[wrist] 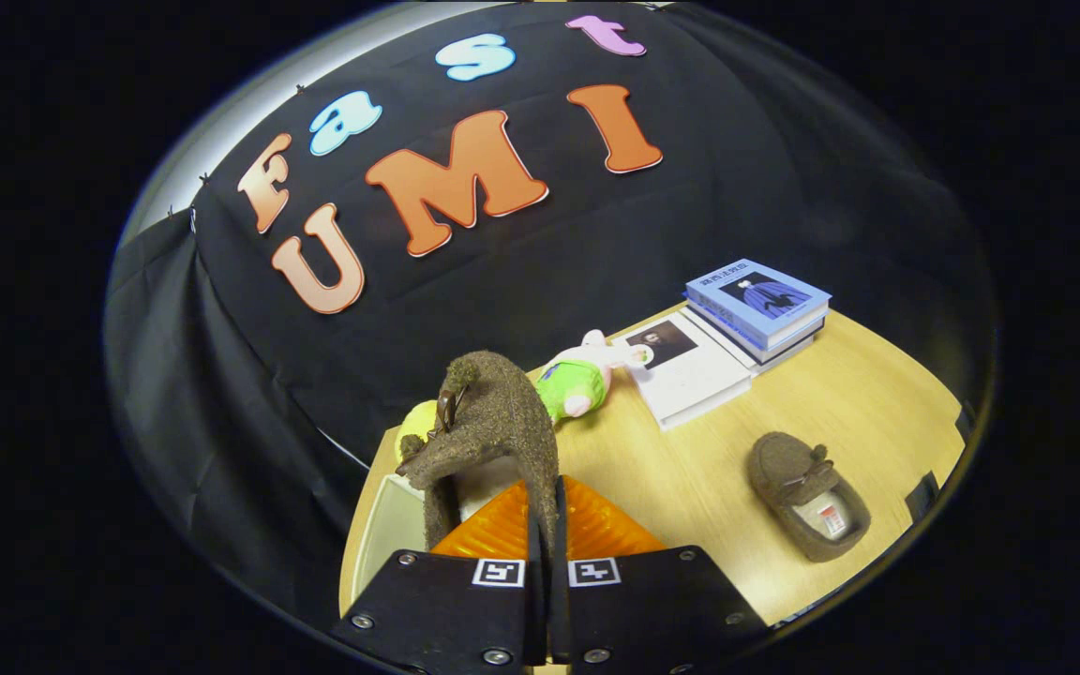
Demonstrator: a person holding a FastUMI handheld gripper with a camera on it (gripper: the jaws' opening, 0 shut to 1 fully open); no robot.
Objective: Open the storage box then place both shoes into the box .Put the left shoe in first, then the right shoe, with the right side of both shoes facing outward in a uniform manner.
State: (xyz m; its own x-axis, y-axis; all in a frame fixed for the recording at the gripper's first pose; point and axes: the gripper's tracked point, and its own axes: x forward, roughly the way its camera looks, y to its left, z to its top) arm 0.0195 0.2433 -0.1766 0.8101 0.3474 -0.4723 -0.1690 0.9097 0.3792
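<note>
Your claw has its fingers pressed nearly together, pinching the edge of a brown shoe that stands up right in front of them, its long axis pointing up and away from you. Just beneath and to the left of the fingers you see the pale rim of the box, so the drop is straight down and slightly left, not forward. Judging by that, you are on the first shoe's placement; which side of it faces outward you cannot tell from here.

Ahead and to the right of the fingers, well apart on the wooden table, lies the second shoe, opening up, long axis running diagonally away from you.

Beyond the held shoe rests a plush toy, and farther right a stack of books.
</note>
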